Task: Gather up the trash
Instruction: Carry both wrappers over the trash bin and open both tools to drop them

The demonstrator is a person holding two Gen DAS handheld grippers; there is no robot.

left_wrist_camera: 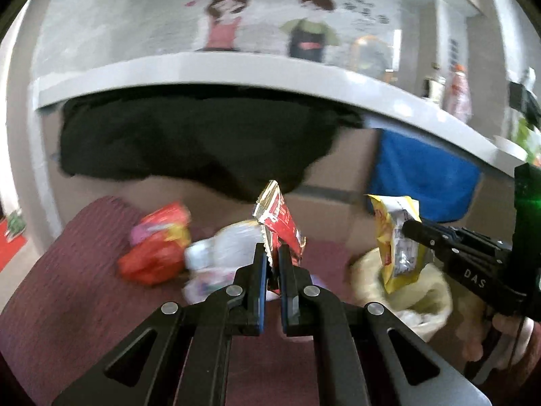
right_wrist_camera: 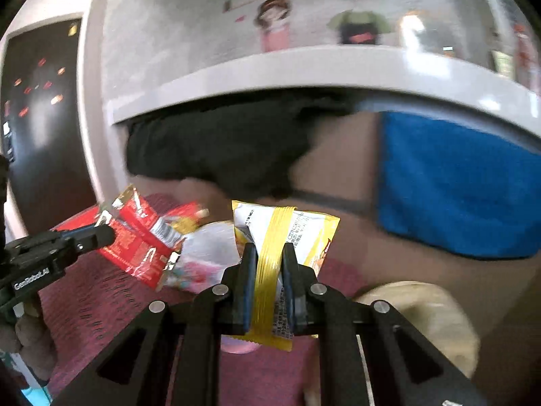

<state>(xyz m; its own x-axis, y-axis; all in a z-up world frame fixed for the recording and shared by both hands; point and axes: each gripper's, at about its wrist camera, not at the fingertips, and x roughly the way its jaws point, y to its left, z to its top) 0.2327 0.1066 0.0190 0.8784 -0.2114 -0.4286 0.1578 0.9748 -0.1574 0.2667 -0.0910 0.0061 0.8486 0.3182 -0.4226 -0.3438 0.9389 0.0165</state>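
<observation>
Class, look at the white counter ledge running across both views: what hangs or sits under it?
Under the white counter ledge hang a black cloth and a blue cloth over a brown panel. What lies behind the cloths is covered.

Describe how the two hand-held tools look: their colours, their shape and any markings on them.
Both tools are matte black metal linkages with round silver pivot pins and blue pads inside the fingers. The left tool carries white lettering that reads roughly "GenRobot.AI" on its side, seen from the right wrist view. The right tool shows white letters "DAS" on its body and a green light behind it. No sleeves are visible.
</observation>
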